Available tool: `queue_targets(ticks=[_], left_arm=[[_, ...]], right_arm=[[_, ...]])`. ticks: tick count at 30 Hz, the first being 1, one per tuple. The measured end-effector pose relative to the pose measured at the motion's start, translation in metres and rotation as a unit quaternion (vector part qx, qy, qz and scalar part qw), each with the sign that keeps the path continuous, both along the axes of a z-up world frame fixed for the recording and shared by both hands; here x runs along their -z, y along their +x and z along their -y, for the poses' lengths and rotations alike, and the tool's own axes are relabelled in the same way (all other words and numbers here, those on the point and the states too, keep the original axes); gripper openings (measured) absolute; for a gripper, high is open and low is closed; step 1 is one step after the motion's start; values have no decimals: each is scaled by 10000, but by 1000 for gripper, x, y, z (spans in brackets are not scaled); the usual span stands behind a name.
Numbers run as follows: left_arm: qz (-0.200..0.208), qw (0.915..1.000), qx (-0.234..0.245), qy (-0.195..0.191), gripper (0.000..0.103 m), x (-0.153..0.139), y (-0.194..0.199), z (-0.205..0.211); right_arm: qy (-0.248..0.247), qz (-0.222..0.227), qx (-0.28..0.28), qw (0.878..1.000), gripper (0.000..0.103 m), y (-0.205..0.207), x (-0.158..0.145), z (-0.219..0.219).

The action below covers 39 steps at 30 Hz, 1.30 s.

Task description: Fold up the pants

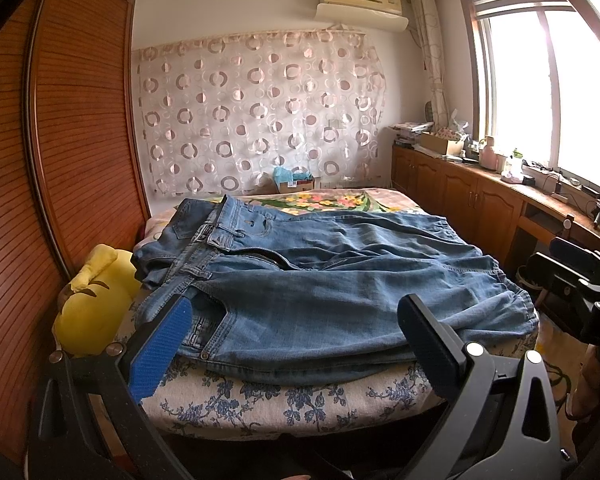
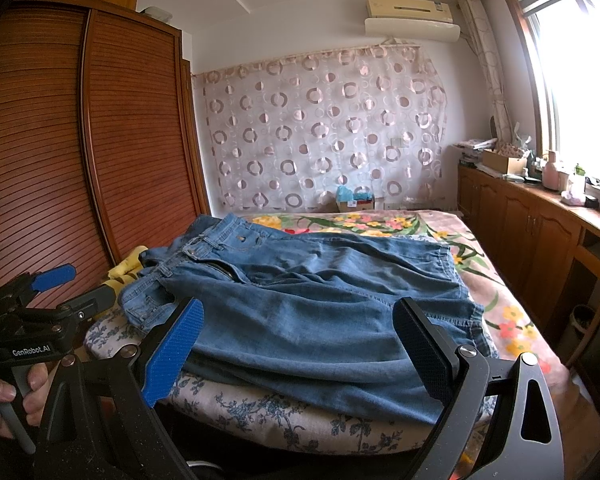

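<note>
Blue jeans (image 1: pixel 320 280) lie spread on the bed, waistband at the left, legs running right; the right wrist view shows the jeans (image 2: pixel 320 304) from a similar angle. My left gripper (image 1: pixel 296 316) stands open at the near edge of the bed, just in front of the jeans' pocket area, nothing between its blue-padded fingers (image 1: pixel 168 340). My right gripper (image 2: pixel 300 320) is also open, hovering before the near leg's edge, holding nothing. The right gripper's body (image 1: pixel 580 288) shows at the right of the left wrist view; the left gripper (image 2: pixel 52 280), held by a hand (image 2: pixel 4 396), appears at left.
A bed (image 1: pixel 300 404) with a floral cover carries the jeans. A yellow plush toy (image 1: pixel 96 308) sits at the bed's left beside a wooden wardrobe (image 1: pixel 60 140). Low wooden cabinets (image 1: pixel 480 196) with clutter run under the window at right. A box (image 1: pixel 296 184) stands behind the bed.
</note>
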<state>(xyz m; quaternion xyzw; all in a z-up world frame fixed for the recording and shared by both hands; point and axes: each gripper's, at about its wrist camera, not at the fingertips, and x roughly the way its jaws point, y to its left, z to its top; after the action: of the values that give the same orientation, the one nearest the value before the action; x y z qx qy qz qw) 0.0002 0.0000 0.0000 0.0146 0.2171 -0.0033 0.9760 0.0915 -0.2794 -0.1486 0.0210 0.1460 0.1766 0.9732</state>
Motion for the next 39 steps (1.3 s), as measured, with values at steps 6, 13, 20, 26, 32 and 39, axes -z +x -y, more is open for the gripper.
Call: queue_targets(ticks=[6, 13, 20, 26, 32, 39], left_arm=[[-3, 10000, 1, -3, 103, 0, 0, 0], [-37, 10000, -13, -10, 103, 2, 1, 0], [-205, 9997, -90, -12, 103, 15, 11, -7], [-353, 9992, -152, -57, 103, 27, 19, -18], [-458, 9987, -206, -52, 103, 33, 24, -29], [-490, 9983, -312, -91, 103, 36, 30, -50]], right_arm=[[5, -4, 0, 10000, 96, 0, 0, 1], [2, -35, 0, 10000, 96, 1, 1, 1], [-48, -161, 31, 9999, 96, 7, 5, 3], [-92, -282, 78, 9995, 96, 12, 10, 7], [-156, -368, 173, 9990, 96, 15, 13, 12], [-268, -472, 315, 9980, 96, 17, 14, 22]])
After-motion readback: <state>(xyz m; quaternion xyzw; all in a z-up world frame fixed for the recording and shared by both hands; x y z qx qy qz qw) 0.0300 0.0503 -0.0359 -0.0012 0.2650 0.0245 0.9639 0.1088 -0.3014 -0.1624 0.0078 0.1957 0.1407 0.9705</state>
